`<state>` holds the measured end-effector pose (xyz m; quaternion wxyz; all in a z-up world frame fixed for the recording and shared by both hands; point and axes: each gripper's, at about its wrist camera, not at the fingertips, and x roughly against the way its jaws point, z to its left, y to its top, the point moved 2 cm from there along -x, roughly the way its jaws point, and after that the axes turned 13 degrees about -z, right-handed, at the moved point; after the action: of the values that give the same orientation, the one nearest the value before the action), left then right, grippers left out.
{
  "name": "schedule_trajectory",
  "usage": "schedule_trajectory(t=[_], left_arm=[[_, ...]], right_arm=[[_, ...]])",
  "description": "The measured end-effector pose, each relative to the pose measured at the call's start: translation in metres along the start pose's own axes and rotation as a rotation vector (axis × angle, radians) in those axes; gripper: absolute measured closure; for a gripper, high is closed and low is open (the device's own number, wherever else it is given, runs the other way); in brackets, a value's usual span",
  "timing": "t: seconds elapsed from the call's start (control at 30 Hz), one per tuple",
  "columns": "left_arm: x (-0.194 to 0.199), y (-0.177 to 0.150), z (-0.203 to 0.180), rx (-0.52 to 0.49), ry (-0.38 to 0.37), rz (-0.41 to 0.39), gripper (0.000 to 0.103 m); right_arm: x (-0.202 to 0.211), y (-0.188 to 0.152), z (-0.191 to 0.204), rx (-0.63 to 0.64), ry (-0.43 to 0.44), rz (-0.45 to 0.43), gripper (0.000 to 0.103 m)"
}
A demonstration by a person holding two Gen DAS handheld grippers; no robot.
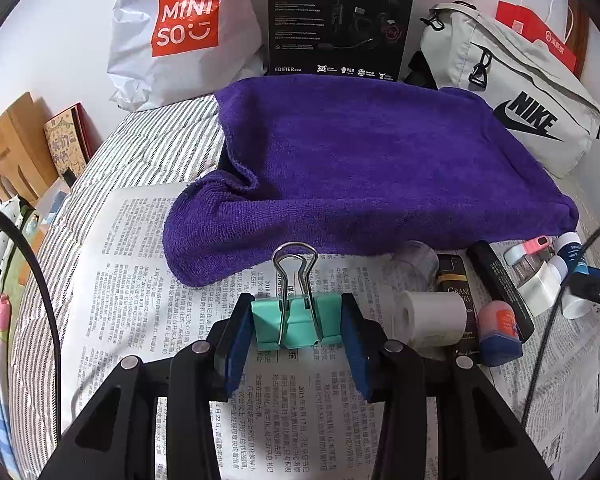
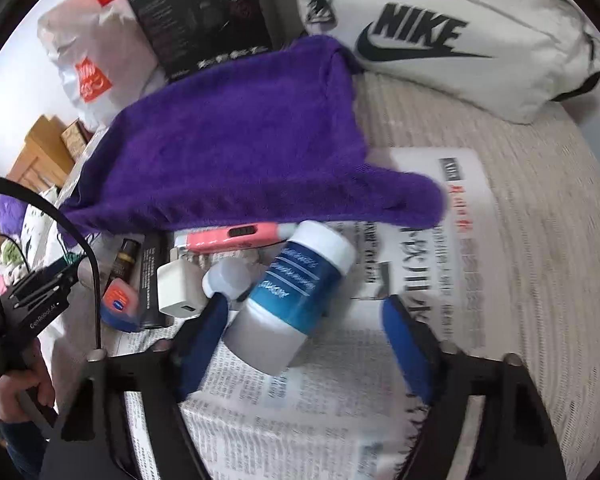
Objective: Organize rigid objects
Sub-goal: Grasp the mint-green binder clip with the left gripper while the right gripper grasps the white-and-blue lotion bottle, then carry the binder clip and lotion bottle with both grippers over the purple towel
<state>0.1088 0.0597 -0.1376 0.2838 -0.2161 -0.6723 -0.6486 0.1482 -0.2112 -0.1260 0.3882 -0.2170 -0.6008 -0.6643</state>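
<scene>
**Clip gripped, bottle between open pads**

We clamp the left hand-held gripper (image 1: 298,326) on the green binder clip (image 1: 296,322), its wire handles upright, above the newspaper (image 1: 148,248). Ahead of it lies the purple towel (image 1: 360,160). Our right hand-held gripper (image 2: 304,320) stands apart around the blue-and-white bottle (image 2: 296,292), which lies tilted between the pads; we cannot tell whether they touch it. Just left of it sits a white charger (image 2: 178,288).

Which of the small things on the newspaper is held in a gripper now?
The green binder clip: the left gripper presses on both its sides. The blue-and-white bottle only lies between the right gripper's open fingers.
</scene>
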Motion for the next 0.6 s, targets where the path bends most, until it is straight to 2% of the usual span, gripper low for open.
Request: schedule_trajectory(t=[0.1,0.23,0.4,0.53,0.6], left_arm=[[0.001,-0.001,0.001,0.000,-0.007,-0.001,0.062],[0.002,0.000,0.002,-0.002,-0.012,-0.002,0.062],[0.003,-0.001,0.002,-0.002,-0.013,-0.007,0.062],[0.003,-0.001,0.001,0.016,-0.017,-0.008,0.062],[0.003,-0.002,-0.001,-0.007,-0.015,-0.007,0.062]], right_arm=[[-0.001,-0.002,0.004,0.027,0.029,0.007,0.041],[0.007,-0.003,-0.001,0.101,-0.047,0.015,0.041],[0.003,-0.001,-0.003,0.138,-0.080,0.017,0.042],[-0.010,0.002,0.005,0.175,-0.058,0.019,0.065],[-0.012,0.003,0.007,0.198,-0.082,0.008,0.066]])
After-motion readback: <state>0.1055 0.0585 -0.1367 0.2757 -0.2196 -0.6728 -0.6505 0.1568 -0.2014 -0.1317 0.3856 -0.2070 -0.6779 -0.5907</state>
